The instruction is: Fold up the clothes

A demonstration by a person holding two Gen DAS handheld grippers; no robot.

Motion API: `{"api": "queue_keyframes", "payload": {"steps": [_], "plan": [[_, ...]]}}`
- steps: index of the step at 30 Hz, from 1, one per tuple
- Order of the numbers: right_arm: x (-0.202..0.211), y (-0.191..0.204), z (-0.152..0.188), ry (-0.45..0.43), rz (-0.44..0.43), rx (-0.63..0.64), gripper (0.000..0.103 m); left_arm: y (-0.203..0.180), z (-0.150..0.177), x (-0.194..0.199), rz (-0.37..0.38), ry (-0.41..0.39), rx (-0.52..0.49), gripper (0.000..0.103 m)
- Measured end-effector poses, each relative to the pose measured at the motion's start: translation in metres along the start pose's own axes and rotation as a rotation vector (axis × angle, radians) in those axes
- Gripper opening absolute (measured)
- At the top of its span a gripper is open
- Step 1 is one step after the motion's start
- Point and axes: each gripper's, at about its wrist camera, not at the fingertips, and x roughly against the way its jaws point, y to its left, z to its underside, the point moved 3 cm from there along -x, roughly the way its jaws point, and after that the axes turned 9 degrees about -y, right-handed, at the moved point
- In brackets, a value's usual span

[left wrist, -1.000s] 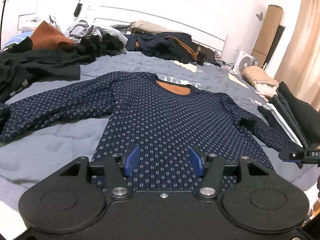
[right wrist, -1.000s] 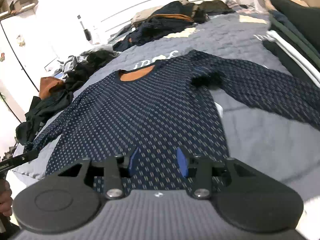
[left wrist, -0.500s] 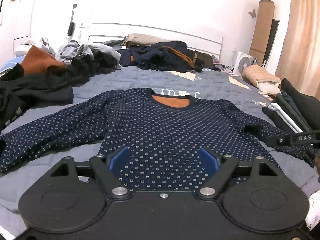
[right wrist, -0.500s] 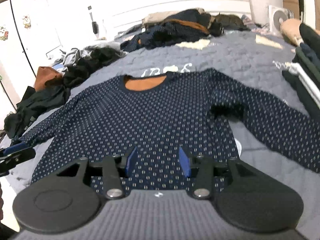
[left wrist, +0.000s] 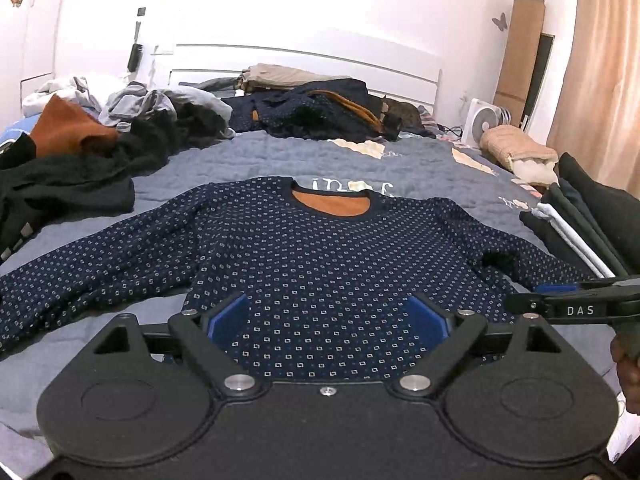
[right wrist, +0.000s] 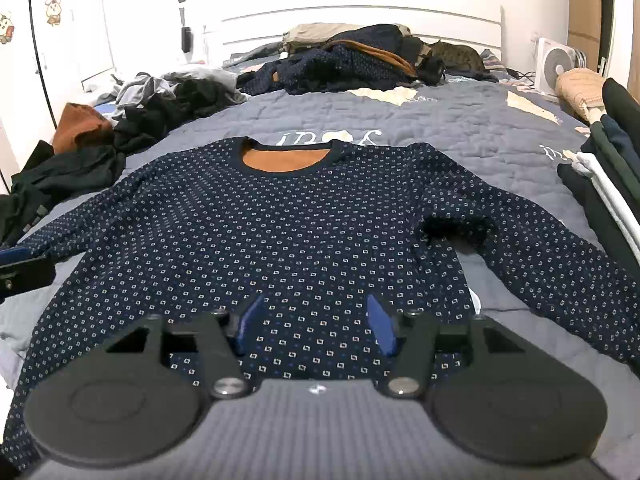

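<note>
A navy dotted sweater (left wrist: 320, 256) (right wrist: 256, 240) with an orange collar lining lies flat, front up, on the grey quilt (left wrist: 280, 160), sleeves spread to both sides. My left gripper (left wrist: 328, 316) hovers over the hem, its jaws wide and opening, nothing pinched between the blue pads (left wrist: 230, 316). My right gripper (right wrist: 316, 324) also stands over the hem, jaws opening, the cloth lying under them and not gripped. The right gripper (left wrist: 576, 308) shows at the right edge of the left wrist view. The left gripper (right wrist: 20, 268) shows at the left edge of the right wrist view.
Loose dark and orange clothes (left wrist: 72, 152) are heaped along the left side, with more (left wrist: 320, 112) by the headboard. A stack of folded dark garments (left wrist: 592, 216) (right wrist: 612, 152) lies on the right. A small white fan (left wrist: 486, 120) stands beyond the bed.
Both grippers' jaws have spread wider over the hem, the left more than the right. Both views have rolled level. The sweater lies as before.
</note>
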Motion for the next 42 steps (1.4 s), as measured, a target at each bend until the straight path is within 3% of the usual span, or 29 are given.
{"api": "queue_keyframes", "payload": {"steps": [3, 10, 25, 36, 42], "plan": [[0.0, 0.001, -0.001, -0.008, 0.004, -0.009, 0.06, -0.001, -0.001, -0.004, -0.005, 0.003, -0.01, 0.088], [-0.012, 0.008, 0.0, -0.006, -0.005, 0.003, 0.076, 0.0, -0.003, -0.014, -0.025, 0.017, -0.024, 0.089], [-0.037, 0.009, 0.015, 0.055, -0.011, 0.003, 0.079, 0.004, -0.002, -0.031, -0.049, 0.015, -0.016, 0.091], [-0.034, 0.015, 0.013, 0.033, -0.026, 0.013, 0.079, 0.006, 0.004, -0.036, -0.072, 0.034, -0.027, 0.091], [-0.039, 0.001, 0.033, 0.001, -0.052, -0.04, 0.079, 0.01, 0.007, -0.036, -0.082, 0.042, -0.027, 0.091]]}}
